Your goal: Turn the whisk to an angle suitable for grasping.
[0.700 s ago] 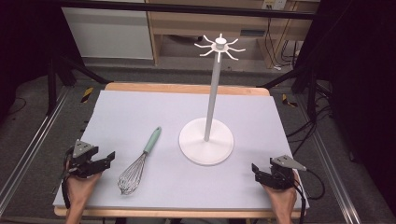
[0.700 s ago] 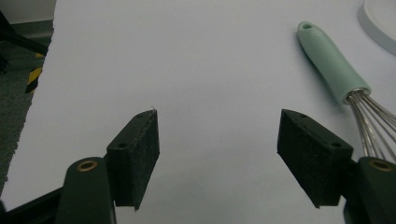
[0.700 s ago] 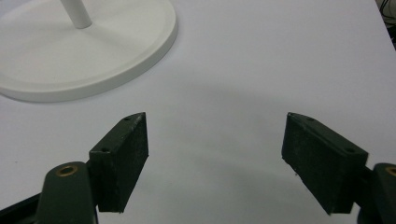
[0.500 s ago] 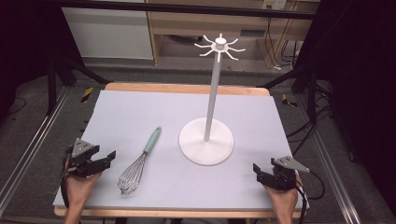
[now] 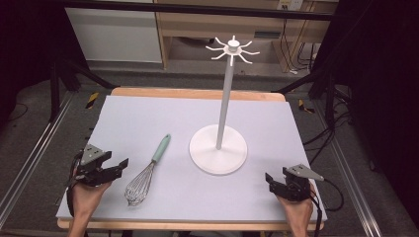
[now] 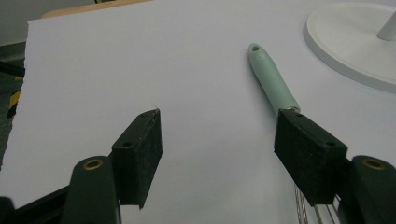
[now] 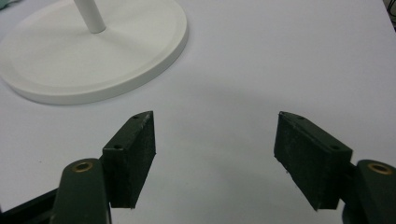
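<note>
A whisk [image 5: 148, 170] with a mint-green handle and wire head lies on the pale mat, handle pointing away from me. Its handle [image 6: 271, 79] runs up just past the right jaw in the left gripper view. My left gripper [image 5: 120, 168] [image 6: 218, 126] rests near the mat's front left, just left of the whisk, open with bare mat between its pads. A white hook stand [image 5: 218, 149] rises from a round base at mid-table. My right gripper [image 5: 271, 181] [image 7: 215, 123] sits at the front right, open and holding nothing, with the stand's base [image 7: 93, 51] ahead to its left.
The mat [image 5: 148, 118] covers a wooden table [image 5: 197, 93] whose edge shows at the back. The stand's pole [image 5: 226, 98] carries a ring of short hooks [image 5: 232, 48] at its top. Metal rails and cables lie on the floor to both sides.
</note>
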Tool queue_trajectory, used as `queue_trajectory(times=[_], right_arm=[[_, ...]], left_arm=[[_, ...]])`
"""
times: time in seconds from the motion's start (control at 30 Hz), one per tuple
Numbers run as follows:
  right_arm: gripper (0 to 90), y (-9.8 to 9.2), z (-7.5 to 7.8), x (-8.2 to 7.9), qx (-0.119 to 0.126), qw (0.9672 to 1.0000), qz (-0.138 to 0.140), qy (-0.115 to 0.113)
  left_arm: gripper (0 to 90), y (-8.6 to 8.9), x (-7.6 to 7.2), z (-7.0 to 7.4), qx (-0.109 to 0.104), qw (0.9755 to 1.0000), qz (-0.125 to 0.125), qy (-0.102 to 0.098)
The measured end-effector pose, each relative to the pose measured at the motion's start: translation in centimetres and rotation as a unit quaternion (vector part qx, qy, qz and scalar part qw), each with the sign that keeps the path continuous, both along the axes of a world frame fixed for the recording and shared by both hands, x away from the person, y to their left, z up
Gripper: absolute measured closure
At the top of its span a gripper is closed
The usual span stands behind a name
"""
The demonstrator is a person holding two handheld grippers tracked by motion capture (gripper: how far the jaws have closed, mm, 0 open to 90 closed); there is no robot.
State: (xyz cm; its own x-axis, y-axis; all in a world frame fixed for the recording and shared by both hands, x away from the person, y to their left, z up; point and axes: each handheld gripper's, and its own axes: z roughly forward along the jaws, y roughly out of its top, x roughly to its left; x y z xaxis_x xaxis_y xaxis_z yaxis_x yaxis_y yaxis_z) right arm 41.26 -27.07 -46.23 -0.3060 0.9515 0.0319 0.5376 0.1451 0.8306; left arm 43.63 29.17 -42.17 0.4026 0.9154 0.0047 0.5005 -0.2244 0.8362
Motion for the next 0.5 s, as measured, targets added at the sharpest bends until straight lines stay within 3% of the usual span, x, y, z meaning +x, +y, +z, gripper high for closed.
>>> queue_trajectory(times=[0.13, 0.5], right_arm=[[30.0, 0.1, 0.0, 0.0, 0.003, 1.0000, 0.002, 0.003], [31.5, 0.1, 0.0, 0.2, -0.003, 1.0000, 0.000, 0.006]], left_arm=[[31.7, -0.2, 0.0, 0.6, -0.009, 0.9999, -0.008, 0.000], [33.9, -1.9, 0.7, 2.1, 0.007, 0.9994, -0.034, 0.008]])
